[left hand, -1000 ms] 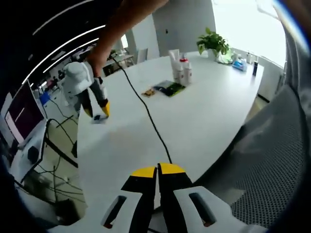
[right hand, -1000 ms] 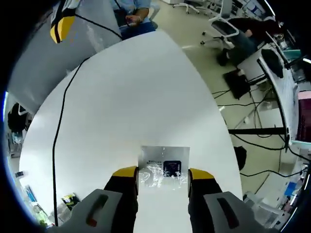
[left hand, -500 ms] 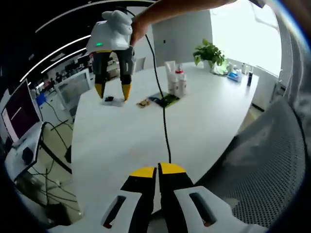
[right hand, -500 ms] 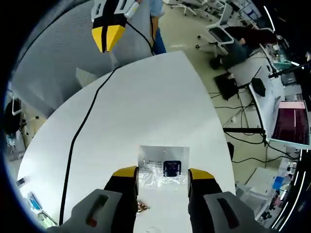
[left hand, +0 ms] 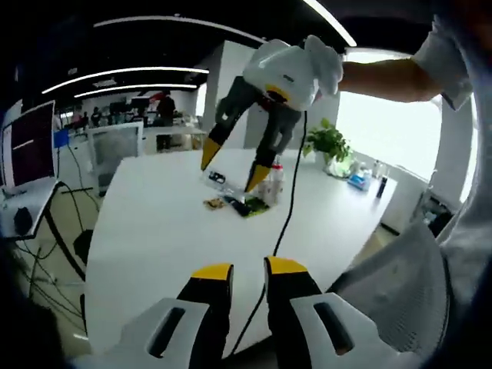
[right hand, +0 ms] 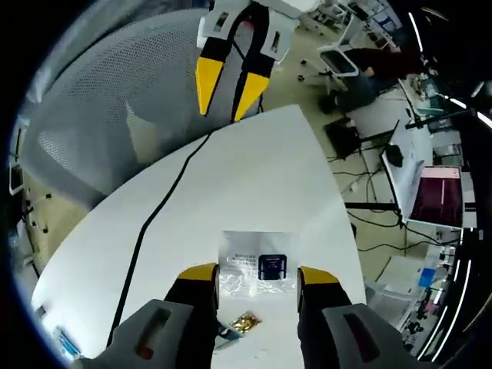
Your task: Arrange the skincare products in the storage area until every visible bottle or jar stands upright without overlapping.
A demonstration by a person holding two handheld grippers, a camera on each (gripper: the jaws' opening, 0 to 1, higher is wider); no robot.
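Clear plastic sachet with a dark square label (right hand: 257,267), pinched between the right gripper's (right hand: 257,274) yellow-tipped fingers, raised above the white oval tabletop (right hand: 231,192).

Left gripper (left hand: 247,270): yellow-tipped fingers slightly apart, holding nothing, over the near tabletop edge. White skincare bottles (left hand: 274,181) upright at the far side, beside flat green and gold packets (left hand: 244,205); black cable (left hand: 278,231) across the surface; potted green plant (left hand: 329,146) behind.

A white table (left hand: 154,223) carries a black cable (left hand: 286,219), skincare bottles (left hand: 274,183), small packets (left hand: 247,206) and a potted plant (left hand: 327,146).
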